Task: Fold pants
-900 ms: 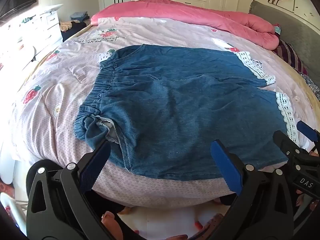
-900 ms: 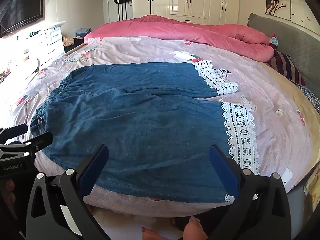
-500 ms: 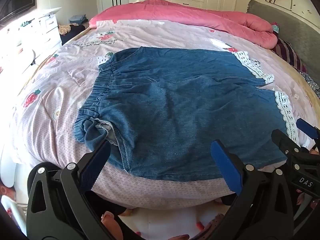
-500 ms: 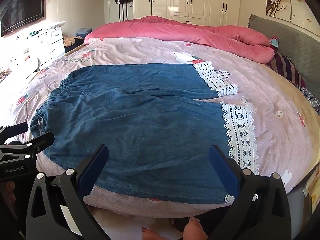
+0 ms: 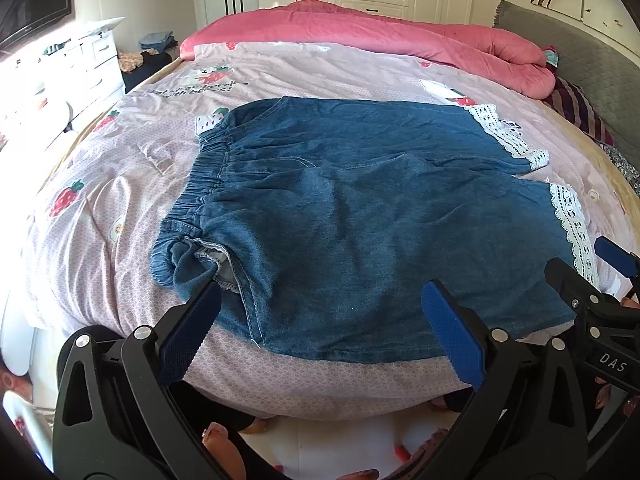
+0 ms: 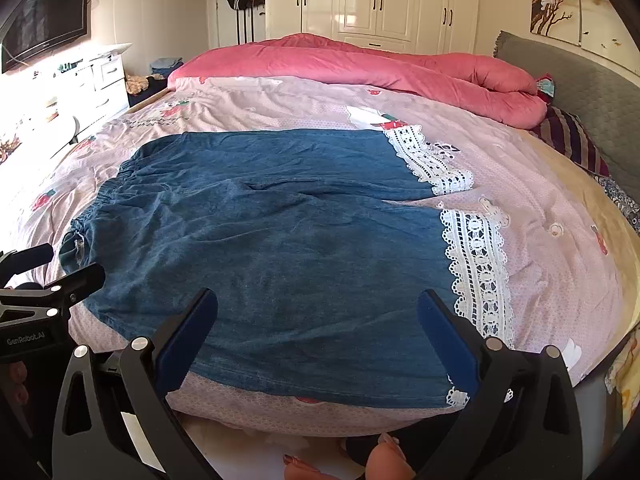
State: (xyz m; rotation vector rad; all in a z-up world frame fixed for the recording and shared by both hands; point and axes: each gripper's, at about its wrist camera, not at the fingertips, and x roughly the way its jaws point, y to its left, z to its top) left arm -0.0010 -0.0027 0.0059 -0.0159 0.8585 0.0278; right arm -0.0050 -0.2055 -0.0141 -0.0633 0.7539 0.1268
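Left gripper point(image 5: 320, 328): jaws stood fully spread, nothing between the blue pads, nothing touched. It hung over the near edge of the bed, pointing down and forward at the waist end of the pants.
Right gripper point(image 6: 316, 332): jaws likewise fully spread and empty; no contact with cloth. It hung over the near edge, in front of the cuff end.
Mutual view: the right gripper showed at the right edge of the left wrist view; the left gripper showed at the left edge of the right wrist view. The two were side by side, apart.
Pants point(image 5: 360, 216): blue denim, spread flat directly ahead of both tools. Elastic waistband point(image 5: 200, 184) lay ahead and left of the left gripper, its near corner bunched just beyond the left pad. White lace cuffs point(image 6: 476, 264) lay ahead and right of the right gripper. Near hem ran just past the pad tips in both views.
Surface: bed sheet point(image 5: 100, 208), pale pink with strawberry print, under the pants and showing on all sides of them.
Beyond the pants: pink quilt point(image 6: 360, 68) rolled along the far side of the bed; grey headboard point(image 6: 580, 80) far right.
Room: white wardrobe point(image 6: 376, 0) at the far wall; television point(image 6: 48, 24) up left; white drawers point(image 6: 100, 80) below it.
Below tools: the person's bare toes point(image 6: 384, 460) on a light floor.
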